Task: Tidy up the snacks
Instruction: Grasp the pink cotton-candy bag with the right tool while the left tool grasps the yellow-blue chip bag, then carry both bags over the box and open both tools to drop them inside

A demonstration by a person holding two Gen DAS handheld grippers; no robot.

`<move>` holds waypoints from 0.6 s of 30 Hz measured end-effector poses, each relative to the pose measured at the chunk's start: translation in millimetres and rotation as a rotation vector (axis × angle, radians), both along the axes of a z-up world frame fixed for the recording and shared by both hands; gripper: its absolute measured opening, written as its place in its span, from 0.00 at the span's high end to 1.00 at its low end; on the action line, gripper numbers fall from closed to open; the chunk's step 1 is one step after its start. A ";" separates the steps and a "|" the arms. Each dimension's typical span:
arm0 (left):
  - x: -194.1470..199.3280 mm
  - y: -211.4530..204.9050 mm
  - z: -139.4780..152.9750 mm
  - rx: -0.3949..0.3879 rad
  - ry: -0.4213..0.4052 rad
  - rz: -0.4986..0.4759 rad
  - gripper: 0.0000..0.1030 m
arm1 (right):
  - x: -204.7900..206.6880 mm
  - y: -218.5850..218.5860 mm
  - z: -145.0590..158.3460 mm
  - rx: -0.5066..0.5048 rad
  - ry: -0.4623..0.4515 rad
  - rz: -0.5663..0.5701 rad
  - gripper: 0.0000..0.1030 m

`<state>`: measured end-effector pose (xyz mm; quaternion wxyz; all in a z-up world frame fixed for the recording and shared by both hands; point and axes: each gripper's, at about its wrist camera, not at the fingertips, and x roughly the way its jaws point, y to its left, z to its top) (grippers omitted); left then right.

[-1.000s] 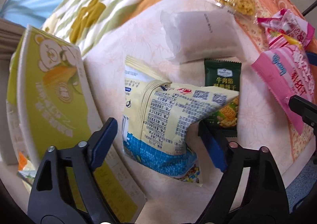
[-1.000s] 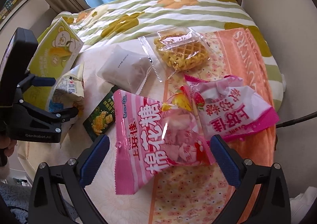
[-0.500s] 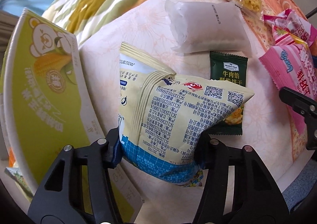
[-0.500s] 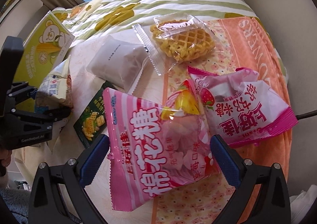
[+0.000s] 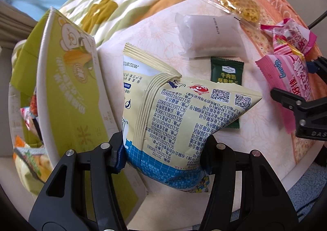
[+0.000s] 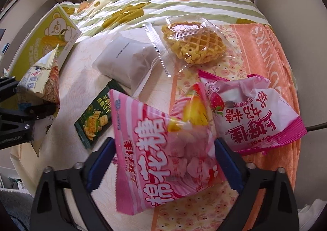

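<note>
Now both claws are working at once. Left claw (image 5: 163, 155) has just been closing on the yellow bag (image 5: 175, 120): a second ago its jaws were standing wide on either side, and now the pads are pinching the bag's lower end, creasing the film inward. Bag is tilting up off the table (image 5: 143, 32), top seal pointing away, right beside the green box (image 5: 69, 91), which is already holding a few packets. My reading: pick is made, and the box is the likely drop. Right claw (image 6: 163, 155) has just been closing too, from full spread to a narrower gap, with the striped pink bag (image 6: 155, 149) between the pads. Blue pads (image 6: 226, 161) are looking to be at the bag's edges, the right one seeming to be denting the film, so I am taking it as gripping, though lightly. That bag is lying at the near edge, overlapping the other pink bag (image 6: 255, 116). Waiting loose on the cloth: white pouch (image 6: 124, 63), green sachet (image 6: 96, 120), waffle pack (image 6: 192, 42). Puffy bags are going to slip if lifted fast.
</note>
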<state>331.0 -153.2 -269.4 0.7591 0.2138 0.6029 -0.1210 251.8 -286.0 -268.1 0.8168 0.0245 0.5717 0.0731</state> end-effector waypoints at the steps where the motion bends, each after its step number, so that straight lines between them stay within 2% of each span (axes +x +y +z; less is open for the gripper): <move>1: -3.7 -1.1 2.7 -0.002 -0.003 0.001 0.49 | -0.5 0.6 -0.5 0.001 0.003 0.004 0.19; 7: -23.5 -4.3 16.0 -0.021 -0.028 0.018 0.49 | -9.0 3.2 2.4 0.002 -0.009 0.023 0.33; 14: -45.5 -12.2 30.7 -0.049 -0.071 0.053 0.49 | -24.8 0.2 9.5 0.051 -0.019 0.040 0.36; 18: -56.8 -15.6 37.7 -0.098 -0.088 0.098 0.49 | -36.1 1.7 22.4 0.044 -0.044 0.078 0.36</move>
